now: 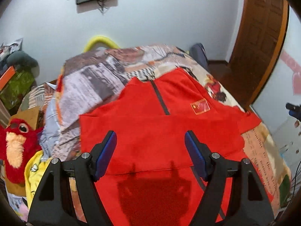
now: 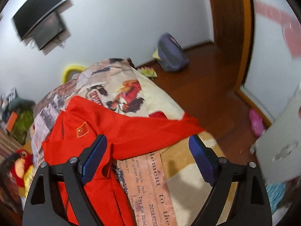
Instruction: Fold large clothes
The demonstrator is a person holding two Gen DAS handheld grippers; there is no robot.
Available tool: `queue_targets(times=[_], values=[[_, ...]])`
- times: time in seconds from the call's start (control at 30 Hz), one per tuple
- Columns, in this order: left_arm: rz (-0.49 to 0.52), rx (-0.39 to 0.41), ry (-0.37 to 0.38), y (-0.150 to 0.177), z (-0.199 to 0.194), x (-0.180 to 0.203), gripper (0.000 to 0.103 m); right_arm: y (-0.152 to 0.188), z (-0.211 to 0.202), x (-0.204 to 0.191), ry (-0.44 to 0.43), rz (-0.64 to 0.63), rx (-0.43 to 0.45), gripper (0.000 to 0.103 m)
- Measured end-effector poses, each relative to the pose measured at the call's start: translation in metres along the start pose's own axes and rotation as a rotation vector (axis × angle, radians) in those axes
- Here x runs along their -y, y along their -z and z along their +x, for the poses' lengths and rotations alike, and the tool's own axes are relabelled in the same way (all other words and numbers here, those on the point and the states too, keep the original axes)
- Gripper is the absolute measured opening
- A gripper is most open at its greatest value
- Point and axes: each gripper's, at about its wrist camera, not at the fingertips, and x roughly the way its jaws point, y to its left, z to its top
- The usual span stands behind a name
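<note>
A large red jacket (image 1: 154, 124) with a dark zip and a small flag badge lies spread on a bed with a printed cover (image 1: 97, 82). One sleeve is folded across its chest. My left gripper (image 1: 150, 137) is open and empty, held above the jacket's middle. In the right wrist view the jacket (image 2: 105, 131) lies at the left with a sleeve reaching right toward the bed's edge. My right gripper (image 2: 147, 143) is open and empty, above the sleeve and the bed cover (image 2: 156, 179).
A red plush bird (image 1: 17, 143) and a yellow cloth (image 1: 35, 175) lie left of the bed. A purple backpack (image 2: 171, 54) and a pink slipper (image 2: 255, 120) are on the wooden floor (image 2: 207, 79) at the right. A white cabinet (image 2: 280, 143) stands near the bed's right.
</note>
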Motion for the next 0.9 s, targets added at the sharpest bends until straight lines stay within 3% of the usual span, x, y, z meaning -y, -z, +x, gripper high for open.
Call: queue_targets(times=[0.2,0.37,0.47,0.57,0.6,0.7,0.8,0.83,0.9], values=[[0.002,-0.075,0.041,0.012,0.052,0.015,0.074,0.003,0.074,0.047,-0.029,0.223,-0.152,0.087],[0.008,-0.126,0.033,0.024,0.082,0.015,0.074,0.007,0.130,0.080,-0.031,0.392,-0.240,0.086],[0.006,-0.145,0.019,0.031,0.093,0.010,0.074,0.010,0.155,0.097,0.026,0.455,-0.252,0.070],[-0.002,-0.164,0.007,0.037,0.100,0.001,0.074,0.007,0.166,0.106,0.051,0.490,-0.230,0.064],[-0.005,-0.170,0.002,0.039,0.102,-0.002,0.074,0.005,0.171,0.108,0.069,0.491,-0.224,0.054],[-0.015,-0.186,-0.016,0.045,0.106,-0.010,0.074,0.000,0.183,0.108,0.117,0.481,-0.227,0.041],[-0.024,-0.195,-0.030,0.048,0.106,-0.016,0.074,-0.007,0.181,0.102,0.183,0.449,-0.200,0.014],[-0.025,-0.194,-0.033,0.049,0.104,-0.018,0.074,-0.011,0.178,0.097,0.177,0.429,-0.181,0.008],[-0.023,-0.185,-0.038,0.049,0.098,-0.020,0.074,-0.019,0.165,0.087,0.138,0.388,-0.144,0.007]])
